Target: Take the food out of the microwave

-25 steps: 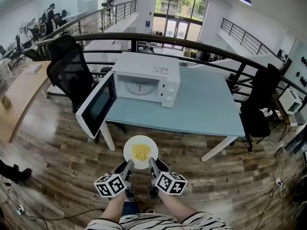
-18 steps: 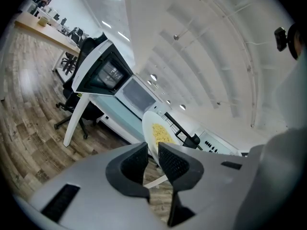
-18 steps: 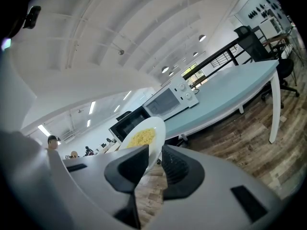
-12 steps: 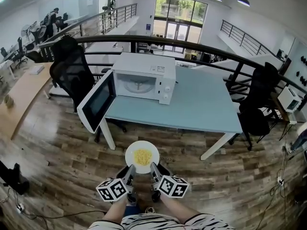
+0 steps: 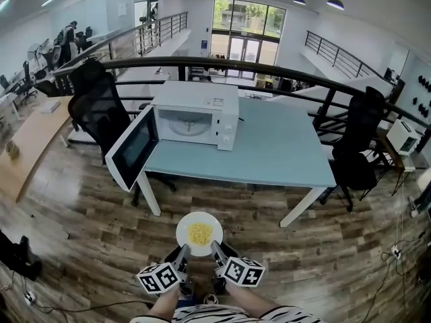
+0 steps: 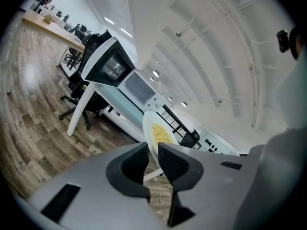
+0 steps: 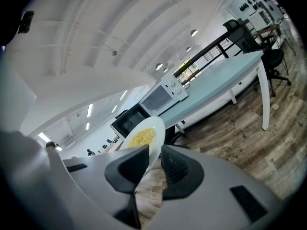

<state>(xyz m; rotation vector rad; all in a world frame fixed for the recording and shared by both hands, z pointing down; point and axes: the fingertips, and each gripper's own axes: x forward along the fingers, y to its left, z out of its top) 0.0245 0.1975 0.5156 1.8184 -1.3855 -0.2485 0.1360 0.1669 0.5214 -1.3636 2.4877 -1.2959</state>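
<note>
Head view, round white plate [image 5: 184,229] (yellow food [image 5: 200,233] heaped), wood-plank floor [image 5: 87,221]

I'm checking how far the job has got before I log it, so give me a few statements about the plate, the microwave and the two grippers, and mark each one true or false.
1. The microwave has its door standing open. True.
2. Both grippers hold the plate of yellow food by its rim. True: the left gripper and the right gripper each have the rim between their jaws, and the right one's jaws are closing slightly.
3. The plate is inside the microwave. False: it is out, held over the wooden floor in front of the table.
4. The microwave stands on the floor. False: it stands on the light blue table.
</note>
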